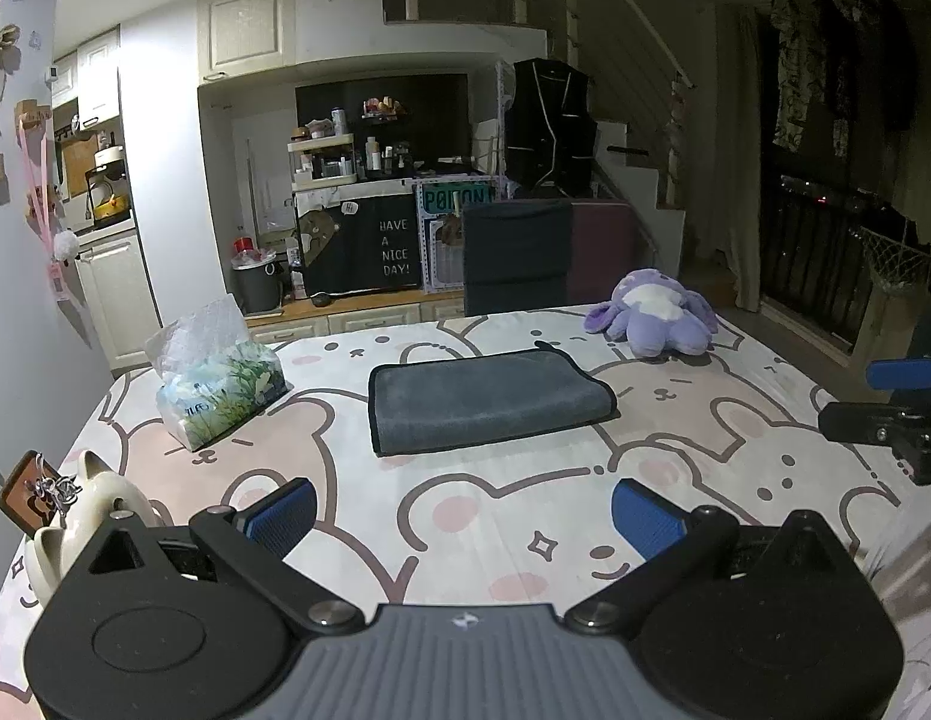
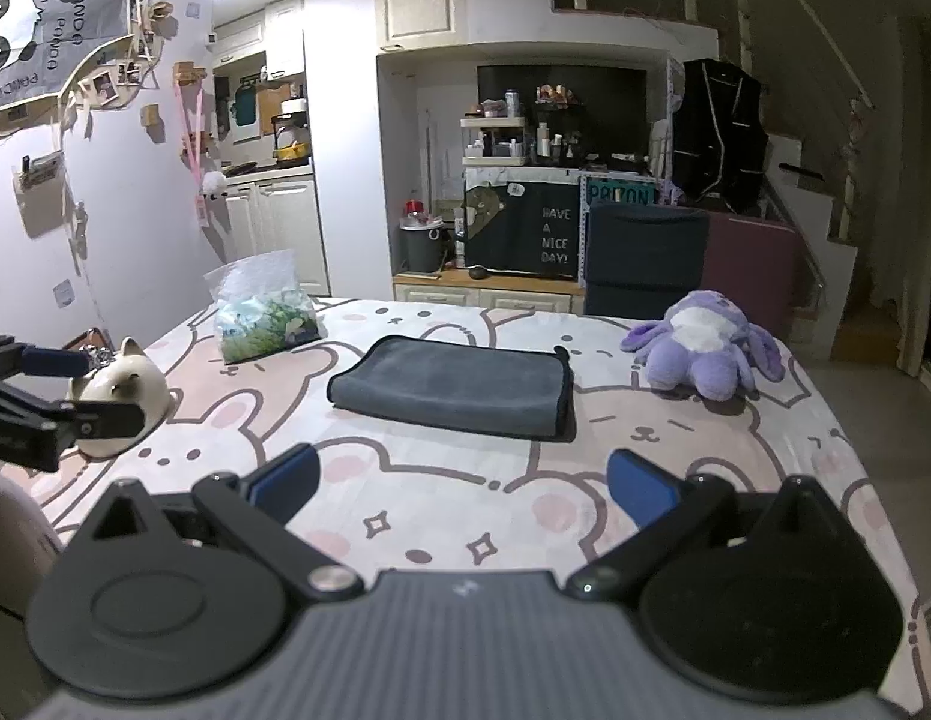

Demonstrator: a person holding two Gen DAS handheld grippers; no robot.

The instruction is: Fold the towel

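While both grippers, left gripper and right gripper, gape empty, grey towel lies folded flat

Your two wrist cameras, low over the near table edge, both facing the far kitchen wall.
Your left view sits left, your right view right; both share the folded towel mid-table, well ahead.

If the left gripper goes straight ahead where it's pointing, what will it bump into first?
Probably the towel. The left gripper is open and aimed across the bare tablecloth right at it, with nothing between them. It hangs above the cloth, so if it points down a bit it could touch cloth first.
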